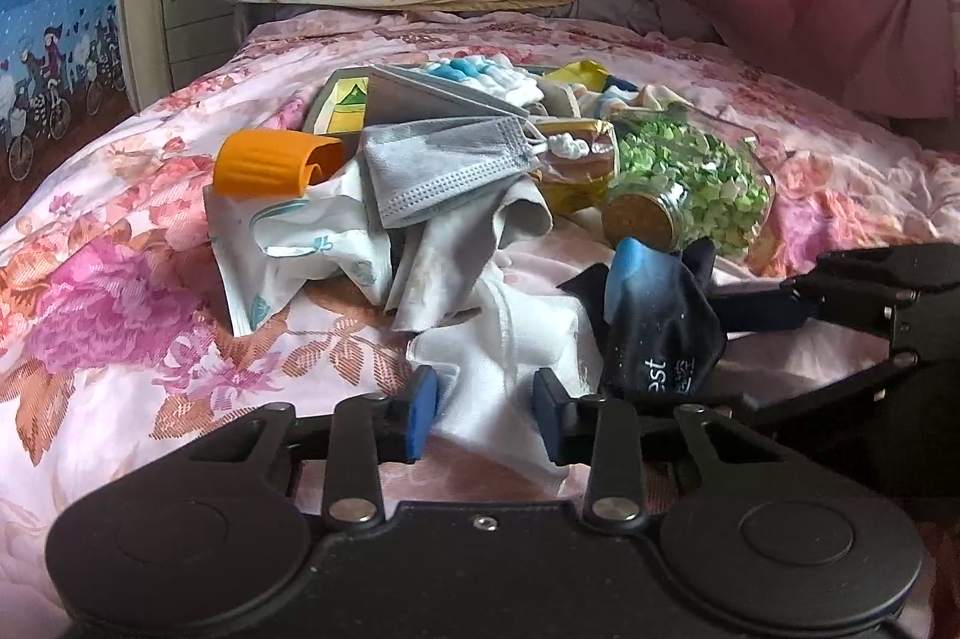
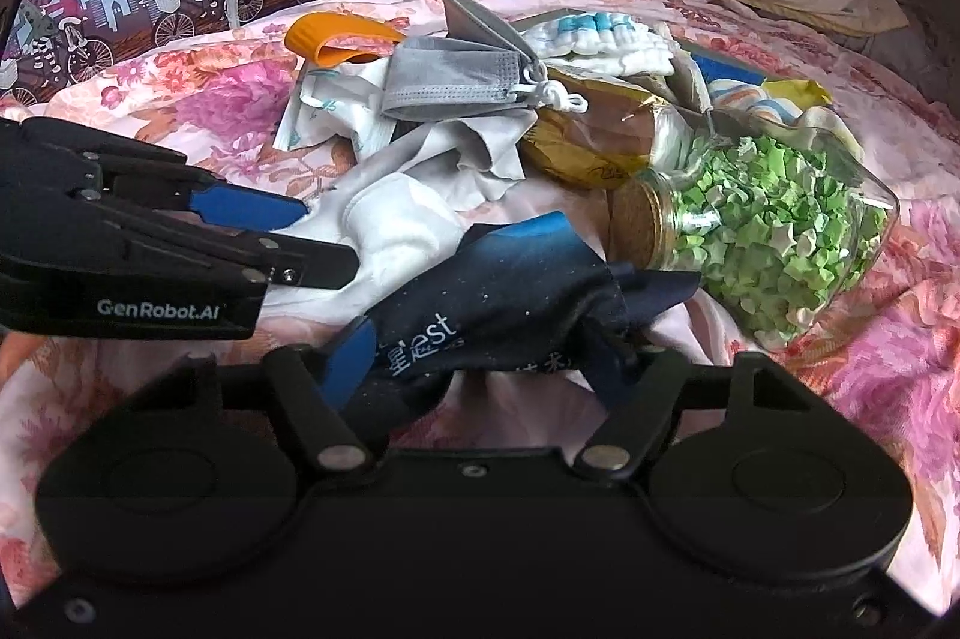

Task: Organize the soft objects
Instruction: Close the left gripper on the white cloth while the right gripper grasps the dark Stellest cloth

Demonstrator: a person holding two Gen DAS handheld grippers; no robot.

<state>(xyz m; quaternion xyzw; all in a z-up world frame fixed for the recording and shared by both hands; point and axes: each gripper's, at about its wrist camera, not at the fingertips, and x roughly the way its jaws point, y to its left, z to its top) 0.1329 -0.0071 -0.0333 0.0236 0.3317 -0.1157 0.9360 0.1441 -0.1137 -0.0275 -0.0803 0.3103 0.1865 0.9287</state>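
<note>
A: Where are we? The dark cloth [image 2: 510, 291] lies between the fingers of our right gripper [image 2: 480, 363], at six o'clock from the jar [image 2: 774, 243]; whether they pinch it we cannot tell.

B: Agreed; our left gripper [image 1: 485, 414] stands apart over the white cloth [image 1: 510, 339], gripping nothing; this looks like the picking-up step.

A: Next, we judge, we close, lift clear of the pile on the bed [image 1: 120, 279]; sort.
</note>
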